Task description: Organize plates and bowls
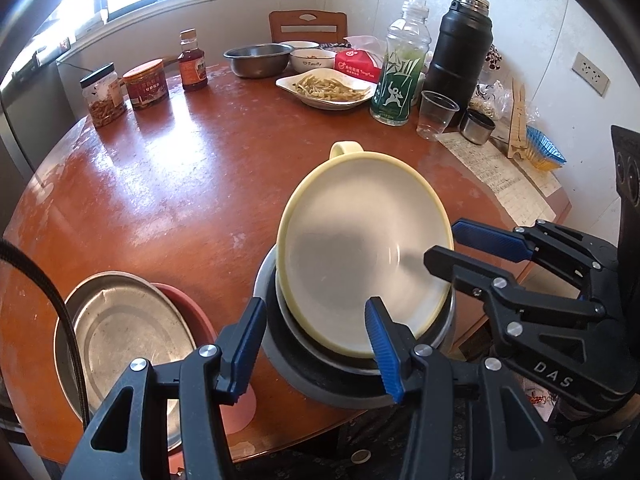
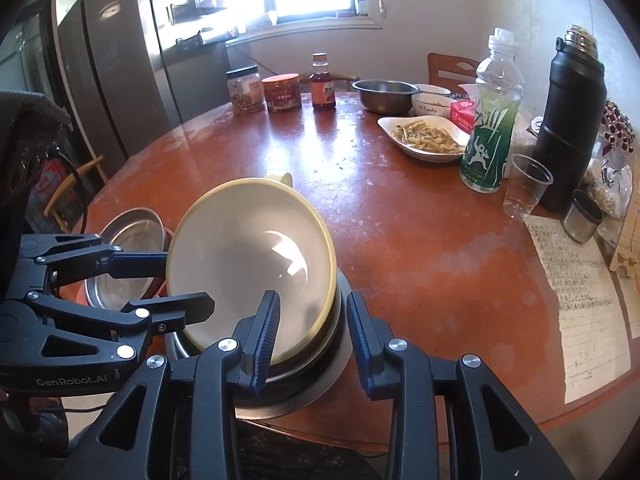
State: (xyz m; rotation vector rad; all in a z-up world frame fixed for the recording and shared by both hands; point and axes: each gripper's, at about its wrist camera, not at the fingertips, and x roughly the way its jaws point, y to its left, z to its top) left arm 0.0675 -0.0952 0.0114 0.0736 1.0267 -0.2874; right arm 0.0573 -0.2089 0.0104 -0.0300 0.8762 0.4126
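grippers up front, both over the near table edge. left gripper is spread, its right pad sitting at the near rim of the yellow bowl, left pad off to the side, nothing pinched. right gripper is spread too, one finger inside the bowl rim, the other outside, pads not pressing. bowl sits tilted in a steel pot on the round table. just left of that, a steel plate lies on a red dish. further back: plastic cup, green bottle, black flask, white plate of food, steel bowl, three jars.
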